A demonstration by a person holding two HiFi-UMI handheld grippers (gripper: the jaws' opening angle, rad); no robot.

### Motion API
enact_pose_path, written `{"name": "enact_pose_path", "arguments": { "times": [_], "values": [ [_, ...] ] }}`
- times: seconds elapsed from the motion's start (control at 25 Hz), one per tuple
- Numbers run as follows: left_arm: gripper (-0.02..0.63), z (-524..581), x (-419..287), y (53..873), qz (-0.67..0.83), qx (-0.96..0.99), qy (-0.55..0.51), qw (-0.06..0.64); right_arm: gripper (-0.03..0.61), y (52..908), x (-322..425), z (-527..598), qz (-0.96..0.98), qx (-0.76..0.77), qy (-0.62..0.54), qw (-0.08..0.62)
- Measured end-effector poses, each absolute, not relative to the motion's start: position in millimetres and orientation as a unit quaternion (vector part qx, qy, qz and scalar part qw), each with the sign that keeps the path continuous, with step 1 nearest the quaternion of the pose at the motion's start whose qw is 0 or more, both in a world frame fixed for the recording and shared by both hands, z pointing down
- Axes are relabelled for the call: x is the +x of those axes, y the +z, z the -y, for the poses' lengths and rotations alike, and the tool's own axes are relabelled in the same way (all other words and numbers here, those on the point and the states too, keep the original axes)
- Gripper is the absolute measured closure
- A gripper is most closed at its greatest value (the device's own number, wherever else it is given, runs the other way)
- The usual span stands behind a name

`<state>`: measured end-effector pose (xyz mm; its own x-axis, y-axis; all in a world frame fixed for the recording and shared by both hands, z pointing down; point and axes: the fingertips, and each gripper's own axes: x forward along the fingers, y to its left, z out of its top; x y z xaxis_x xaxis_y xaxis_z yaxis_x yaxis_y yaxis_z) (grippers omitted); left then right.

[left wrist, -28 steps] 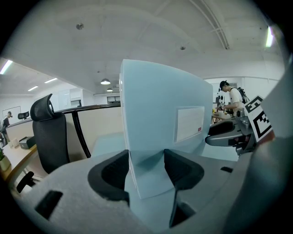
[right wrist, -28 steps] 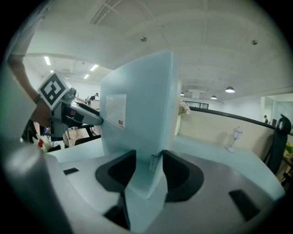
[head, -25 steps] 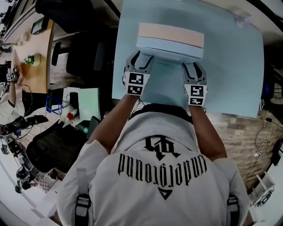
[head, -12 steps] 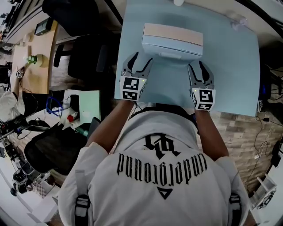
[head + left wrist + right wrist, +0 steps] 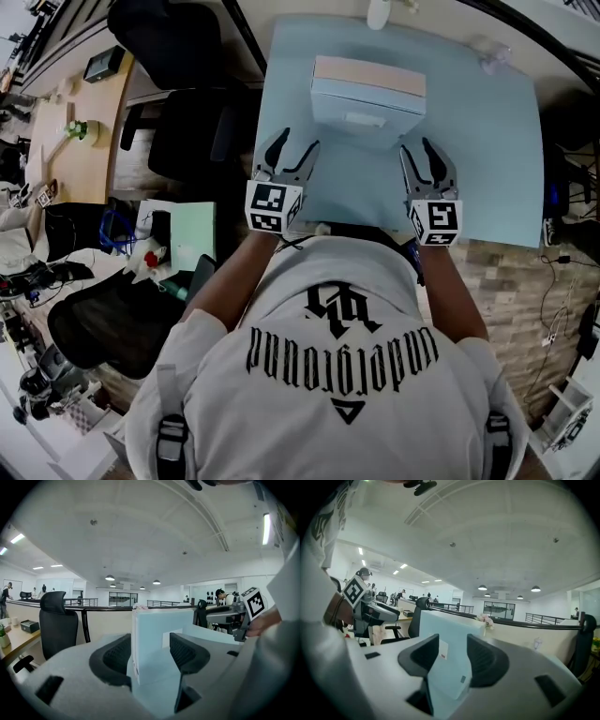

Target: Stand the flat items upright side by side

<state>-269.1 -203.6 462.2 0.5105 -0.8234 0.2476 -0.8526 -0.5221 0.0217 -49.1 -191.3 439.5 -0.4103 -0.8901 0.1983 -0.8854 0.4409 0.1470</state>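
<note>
Tongs: left gripper (image 5: 298, 142) has its jaws apart with nothing between the pads. The right gripper (image 5: 418, 148) is also spread and empty, and its jaws have just been closing a little. Both hover near the pale blue box (image 5: 366, 105) on its near side, one toward each end, neither touching it. That box stands upright on the table (image 5: 487, 159). The tan box (image 5: 368, 72) stands against its far face, apparently flush.

Judgement: cardboard, stiff, probably light. The smooth faces may slip, and the narrow footprint makes it tip-prone. Best hold is a pinch across the thickness at each end edge, high up, both sides together.
</note>
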Motion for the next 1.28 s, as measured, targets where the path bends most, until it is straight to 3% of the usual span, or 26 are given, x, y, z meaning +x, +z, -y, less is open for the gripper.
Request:
{"name": "enact_pose_path", "arguments": {
  "times": [0.12,0.36,0.4,0.8,1.28],
  "values": [
    [0.384,196,-267,451,0.476,0.872,0.095,0.06,0.426,434,-56,182,0.845,0.522,-0.007,0.115],
    [0.605,175,-270,437,0.463,0.881,0.086,0.051,0.564,420,-64,149,0.858,0.501,-0.01,0.114],
    [0.615,170,-272,437,0.462,0.882,0.084,0.05,0.574,420,-65,144,0.861,0.496,-0.009,0.117],
    [0.615,120,-262,428,0.465,0.881,0.06,0.056,0.572,412,-37,97,0.881,0.457,-0.009,0.123],
    [0.615,-13,-185,416,0.503,0.861,0.05,0.049,0.574,405,33,-38,0.911,0.4,-0.008,0.096]
  ]
}}
